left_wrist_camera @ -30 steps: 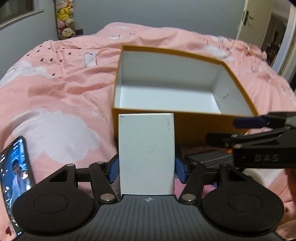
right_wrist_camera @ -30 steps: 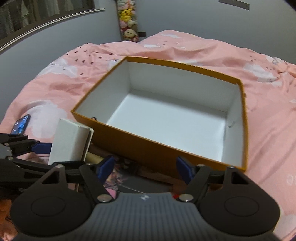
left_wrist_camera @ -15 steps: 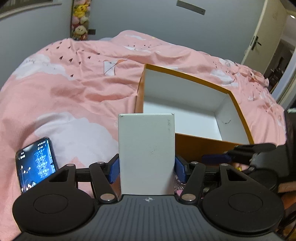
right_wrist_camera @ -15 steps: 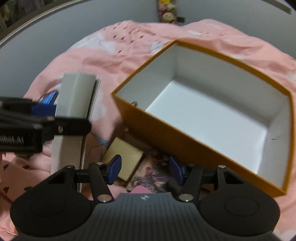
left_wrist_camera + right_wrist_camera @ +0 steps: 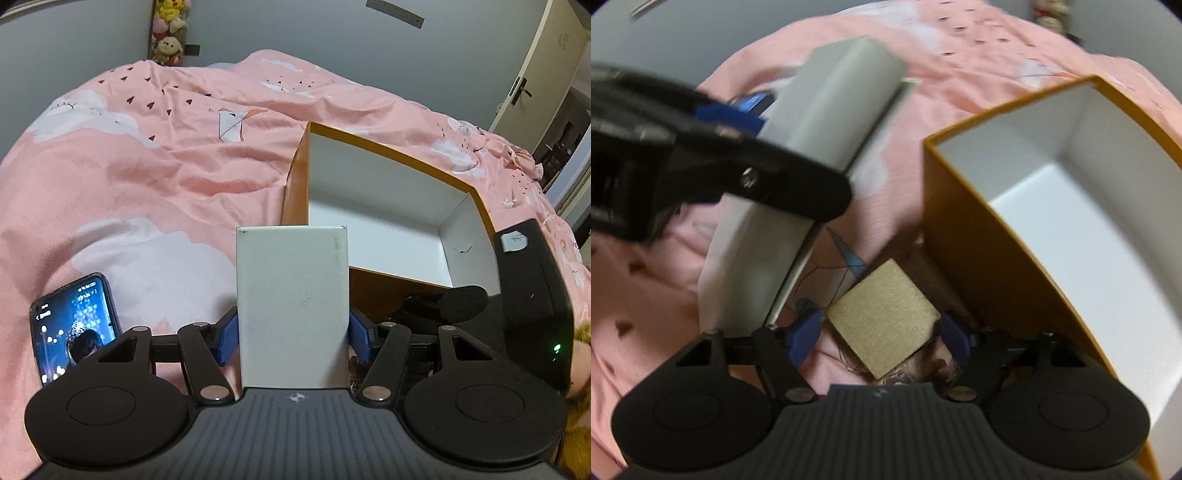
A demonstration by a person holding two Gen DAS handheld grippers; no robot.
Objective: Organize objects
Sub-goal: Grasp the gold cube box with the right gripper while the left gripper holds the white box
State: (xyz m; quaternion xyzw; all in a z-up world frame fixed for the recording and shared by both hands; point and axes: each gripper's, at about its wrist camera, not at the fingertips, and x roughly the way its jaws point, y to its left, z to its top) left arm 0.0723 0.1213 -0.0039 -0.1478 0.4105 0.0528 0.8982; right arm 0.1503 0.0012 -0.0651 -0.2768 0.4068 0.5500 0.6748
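Surface: a bed (image 5: 155,192) under a pink duvet printed with white clouds and small dark marks; the cloth is creased.
Room: grey walls; a column of plush toys (image 5: 168,31) hangs at the far wall behind the bed; a pale door (image 5: 532,70) with a dark handle stands at the right, ajar onto a darker space.
Orange box (image 5: 295,184): open-topped, white inside, resting on the duvet right of centre in the left wrist view; nothing visible inside it.
Left claw (image 5: 293,334): jaws wide and pressed against both sides of a white box (image 5: 291,306), which it holds upright, near the orange box's near wall and outside it.
Right claw (image 5: 879,338): points steeply down at the bedding beside the orange box's outer wall. Its jaws have just been opening again after a brief narrowing. A tan square card (image 5: 882,321) lies between the blue pads (image 5: 805,336); whether they press on it cannot be told, as this view is blurred.
Beneath the card: a dark printed item (image 5: 923,369) and thin dark cords (image 5: 827,280) on the duvet, not identifiable.
Phone (image 5: 74,325): lying on the duvet at the left, screen lit, well apart from the orange box.
Person: a yellow sleeve (image 5: 580,435) shows at the right edge of the left wrist view.
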